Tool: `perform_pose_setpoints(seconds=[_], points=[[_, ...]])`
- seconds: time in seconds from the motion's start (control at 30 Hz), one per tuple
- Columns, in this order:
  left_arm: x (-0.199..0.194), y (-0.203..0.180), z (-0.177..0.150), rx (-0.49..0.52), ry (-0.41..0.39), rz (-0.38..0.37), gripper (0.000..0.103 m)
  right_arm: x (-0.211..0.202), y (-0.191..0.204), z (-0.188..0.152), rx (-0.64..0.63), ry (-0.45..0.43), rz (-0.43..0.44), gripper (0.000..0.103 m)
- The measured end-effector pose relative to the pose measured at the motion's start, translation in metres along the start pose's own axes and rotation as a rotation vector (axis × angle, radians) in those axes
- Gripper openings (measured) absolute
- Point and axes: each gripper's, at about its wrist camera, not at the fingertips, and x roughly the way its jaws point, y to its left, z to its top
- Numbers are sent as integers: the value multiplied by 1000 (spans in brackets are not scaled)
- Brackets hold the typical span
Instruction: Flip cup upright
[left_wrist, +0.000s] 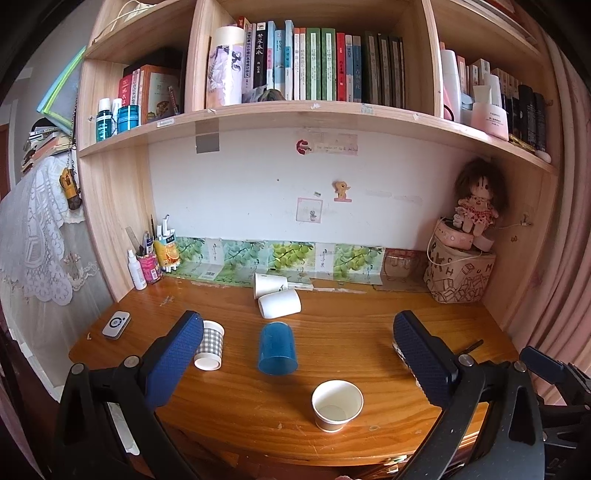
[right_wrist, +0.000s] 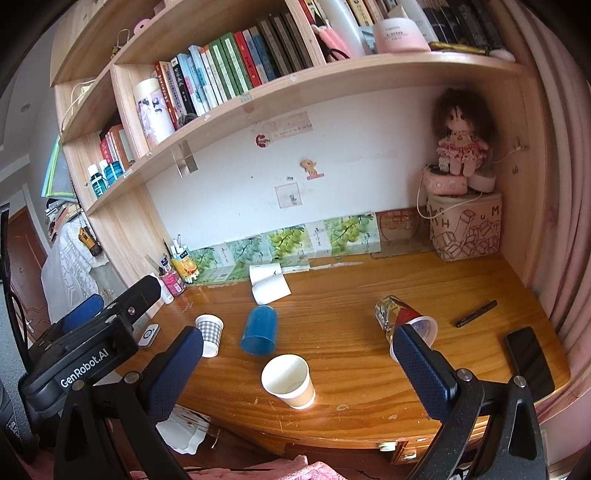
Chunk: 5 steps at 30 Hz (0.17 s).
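Note:
A blue cup (left_wrist: 277, 349) stands upside down mid-desk; it also shows in the right wrist view (right_wrist: 259, 331). A checked cup (left_wrist: 209, 345) (right_wrist: 209, 334) stands upside down to its left. Two white cups (left_wrist: 277, 295) (right_wrist: 269, 283) lie on their sides at the back. A white paper cup (left_wrist: 337, 405) (right_wrist: 289, 380) stands upright near the front edge. A printed clear cup (right_wrist: 404, 321) lies on its side at the right. My left gripper (left_wrist: 295, 352) and right gripper (right_wrist: 297, 363) are open and empty, above the front of the desk.
The wooden desk (left_wrist: 369, 347) sits under bookshelves. A pen holder and bottles (left_wrist: 147, 262) stand back left, a printed box with a doll (left_wrist: 460, 273) back right. A white device (left_wrist: 116, 325) lies at left; a black pen (right_wrist: 476, 314) and phone (right_wrist: 529, 362) at right.

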Motion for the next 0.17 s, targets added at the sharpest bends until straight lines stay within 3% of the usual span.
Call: perform_pose_setpoints(seconds=[0.17], points=[[4,-7,0,32,9,-9,103,6,-8,1,40,11,-3,103]])
